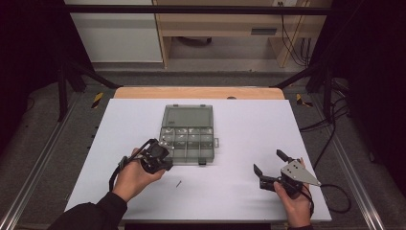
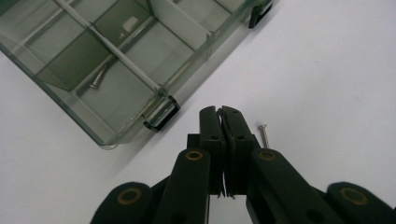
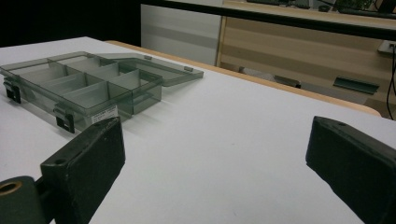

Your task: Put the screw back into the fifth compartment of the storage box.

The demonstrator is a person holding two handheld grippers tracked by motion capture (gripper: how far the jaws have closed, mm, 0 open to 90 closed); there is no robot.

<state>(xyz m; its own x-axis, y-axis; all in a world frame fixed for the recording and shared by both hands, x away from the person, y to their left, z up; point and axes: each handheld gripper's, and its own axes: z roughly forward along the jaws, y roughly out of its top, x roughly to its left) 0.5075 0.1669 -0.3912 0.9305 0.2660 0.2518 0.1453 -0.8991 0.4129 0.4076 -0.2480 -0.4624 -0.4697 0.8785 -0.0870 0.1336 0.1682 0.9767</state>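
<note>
One screw (image 2: 264,135) lies on open table (image 1: 230,120) beside closed left tongs (image 2: 221,112).

Small silver screw (image 2: 264,135) lies flat on the white table (image 1: 239,139), loose, near-left of centre; slim shank, flat head. It sits just near of the organiser box (image 1: 187,134), apart from it, close to the box's near-left corner.

Box: smoky clear plastic, open, lid laid flat on the far side, approx. centre of table. Tray split by dividers into small compartments; black latches on near wall. One more screw (image 2: 98,78) lies flat inside a compartment by that near wall, a tiny white bit (image 2: 130,22) in a compartment farther in.
</note>
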